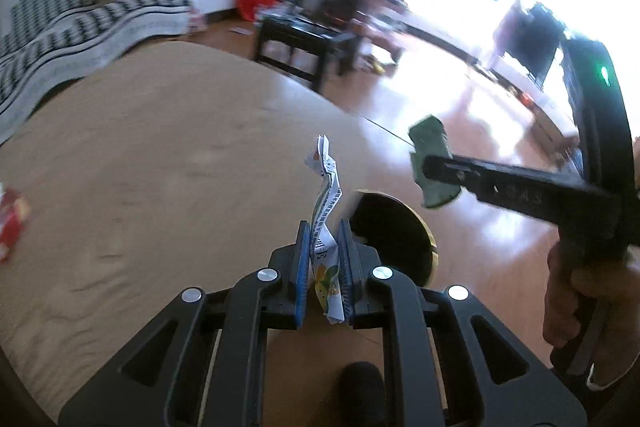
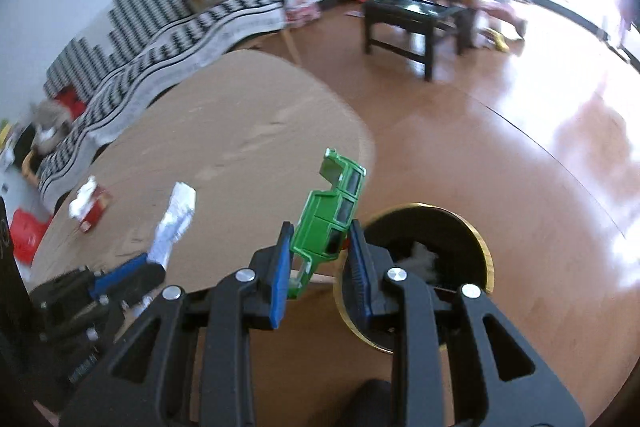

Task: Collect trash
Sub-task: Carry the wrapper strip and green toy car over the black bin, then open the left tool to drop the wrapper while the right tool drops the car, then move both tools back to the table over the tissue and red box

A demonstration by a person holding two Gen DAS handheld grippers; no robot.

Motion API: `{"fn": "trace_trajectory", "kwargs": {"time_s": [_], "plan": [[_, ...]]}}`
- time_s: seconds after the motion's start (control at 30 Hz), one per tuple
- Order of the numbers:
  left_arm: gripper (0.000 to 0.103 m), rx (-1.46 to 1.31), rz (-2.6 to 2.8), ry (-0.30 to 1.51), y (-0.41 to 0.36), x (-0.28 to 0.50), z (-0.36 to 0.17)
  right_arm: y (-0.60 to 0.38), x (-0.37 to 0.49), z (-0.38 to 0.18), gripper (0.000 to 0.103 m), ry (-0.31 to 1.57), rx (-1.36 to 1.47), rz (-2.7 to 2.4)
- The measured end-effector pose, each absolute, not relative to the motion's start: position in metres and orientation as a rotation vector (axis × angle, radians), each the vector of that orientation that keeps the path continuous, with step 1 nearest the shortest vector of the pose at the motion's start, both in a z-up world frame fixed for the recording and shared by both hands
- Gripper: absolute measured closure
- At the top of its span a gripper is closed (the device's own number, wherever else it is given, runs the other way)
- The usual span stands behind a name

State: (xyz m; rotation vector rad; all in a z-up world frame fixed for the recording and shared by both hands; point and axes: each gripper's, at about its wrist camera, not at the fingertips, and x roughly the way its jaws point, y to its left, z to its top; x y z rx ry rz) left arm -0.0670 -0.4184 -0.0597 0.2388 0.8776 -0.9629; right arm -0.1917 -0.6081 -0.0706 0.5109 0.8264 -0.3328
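My left gripper (image 1: pixel 325 263) is shut on a crumpled white printed wrapper (image 1: pixel 327 195), held above the tan rug next to a round gold-rimmed black bin (image 1: pixel 390 227). My right gripper (image 2: pixel 320 259) is shut on a green crushed carton (image 2: pixel 332 215), held just left of the bin (image 2: pixel 420 251), which holds some white trash. The right gripper shows in the left wrist view (image 1: pixel 436 163) over the bin's far side. The left gripper (image 2: pixel 132 267) with its wrapper (image 2: pixel 176 223) shows in the right wrist view at lower left.
A red and white packet (image 2: pixel 90 207) lies on the tan rug (image 2: pixel 224 147); it also shows in the left wrist view (image 1: pixel 12 223). A striped sofa (image 2: pixel 160 27) stands behind. A dark low table (image 2: pixel 416 15) stands on the wooden floor farther back.
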Motion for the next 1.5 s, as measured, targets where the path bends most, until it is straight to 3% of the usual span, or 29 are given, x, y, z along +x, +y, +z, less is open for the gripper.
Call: {"fn": "trace_trajectory", "kwargs": {"time_s": [0.47, 1.27, 1.37, 1.43, 1.5], "plan": [[0.090, 0.365, -1.065, 0.984, -0.501, -0.105, -0.125, -0.677, -0.255, -0.116, 0.075, 0.884, 0.632, -0.430], [0.089, 0.385, -1.041, 0.998, -0.520, -0.094, -0.140, -0.680, -0.246, -0.121, 0.075, 0.892, 0.656, -0.432], [0.071, 0.387, -1.036, 0.994, -0.521, -0.095, -0.140, -0.682, -0.247, -0.119, 0.065, 0.878, 0.661, -0.435], [0.042, 0.380, -1.035, 0.983, -0.520, -0.096, -0.138, -0.682, -0.248, -0.117, 0.047, 0.868, 0.659, -0.444], [0.036, 0.369, -1.038, 0.967, -0.518, -0.097, -0.134, -0.682, -0.250, -0.116, 0.045, 0.856, 0.657, -0.448]]}}
